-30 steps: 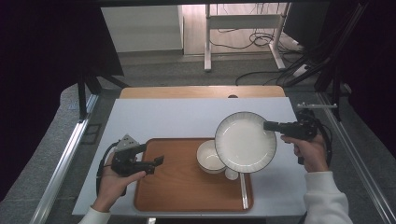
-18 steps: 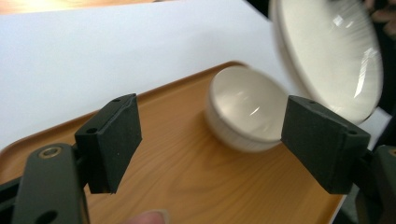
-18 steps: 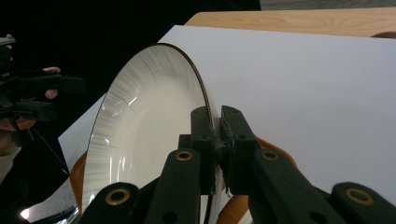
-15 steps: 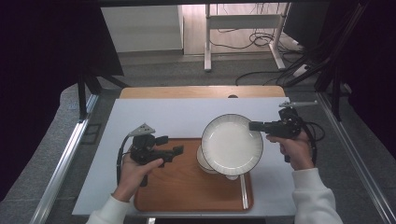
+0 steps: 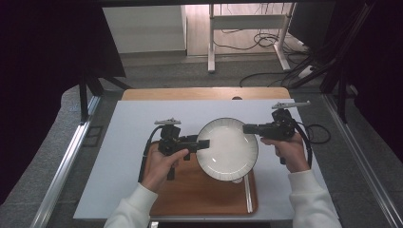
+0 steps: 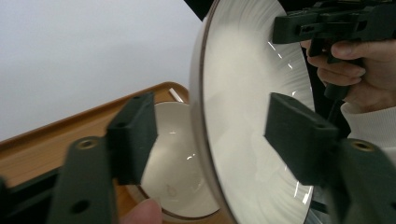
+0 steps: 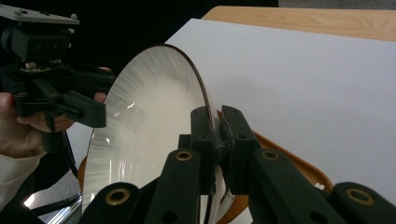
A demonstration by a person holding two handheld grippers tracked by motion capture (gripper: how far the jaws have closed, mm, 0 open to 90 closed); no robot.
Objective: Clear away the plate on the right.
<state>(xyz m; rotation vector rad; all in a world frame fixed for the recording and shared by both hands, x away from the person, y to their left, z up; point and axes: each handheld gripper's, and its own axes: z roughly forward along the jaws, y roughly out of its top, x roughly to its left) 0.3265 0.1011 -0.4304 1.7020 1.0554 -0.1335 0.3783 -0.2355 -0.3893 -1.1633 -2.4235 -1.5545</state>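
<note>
A white plate (image 5: 228, 149) with a dark rim hangs tilted over the wooden tray (image 5: 190, 199). My right gripper (image 5: 250, 128) is shut on its right rim, and the right gripper view shows the jaws pinching the rim (image 7: 218, 135). My left gripper (image 5: 202, 143) is at the plate's left rim. Its jaws have just been closing and straddle the rim (image 6: 212, 135) with a gap on both sides. A white bowl (image 6: 173, 172) sits on the tray (image 6: 42, 144) under the plate, mostly hidden from above.
The tray rests on a white mat (image 5: 128, 142) that covers a wooden table (image 5: 204, 93). Metal rails run along both sides. A cable (image 5: 318, 133) loops off the right gripper. Dark floor and desk legs lie beyond the table.
The left gripper has moved right from the tray's left edge to the plate's left rim. The right gripper has carried the plate leftward, over the bowl.
</note>
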